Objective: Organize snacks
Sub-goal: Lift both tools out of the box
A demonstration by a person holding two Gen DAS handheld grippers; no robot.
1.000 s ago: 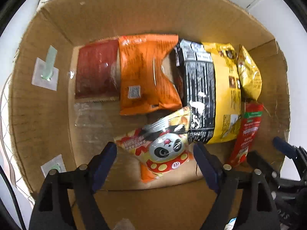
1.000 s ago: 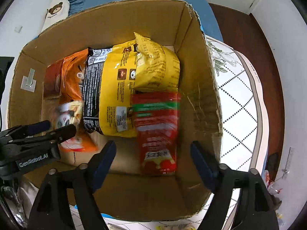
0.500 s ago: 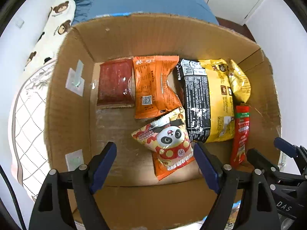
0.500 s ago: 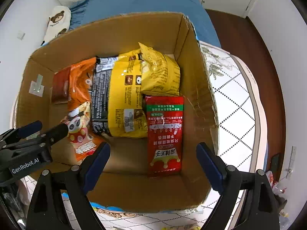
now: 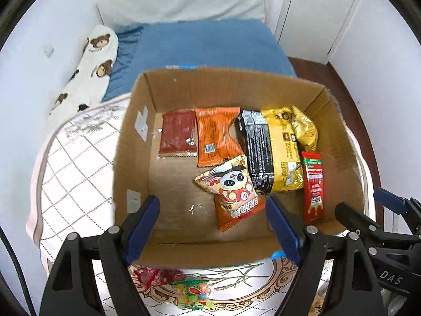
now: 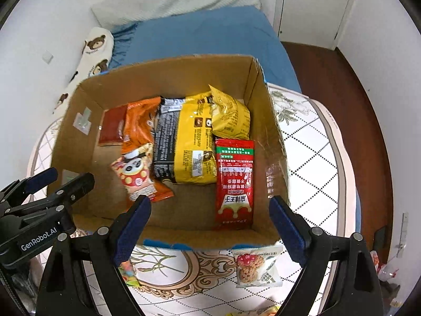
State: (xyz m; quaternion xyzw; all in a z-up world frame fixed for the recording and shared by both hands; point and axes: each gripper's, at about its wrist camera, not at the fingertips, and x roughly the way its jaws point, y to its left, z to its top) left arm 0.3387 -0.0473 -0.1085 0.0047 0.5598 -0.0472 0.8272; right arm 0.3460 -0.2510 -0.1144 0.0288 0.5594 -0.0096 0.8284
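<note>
I see cardboard box (image 5: pixel 131 142) on the counter, six packets inside | both jaws wide, empty | risk: cookie packet (image 6: pixel 256 266) and candy bag (image 5: pixel 193 293) sit tight against box; my jaws may snag cardboard

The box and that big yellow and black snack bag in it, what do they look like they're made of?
The box looks like plain brown corrugated cardboard, matte, with scuffed walls and ragged cut edges. The yellow and black bag appears to be glossy plastic or foil film: it shows bright glare spots and crinkles, though which film cannot be told.
</note>
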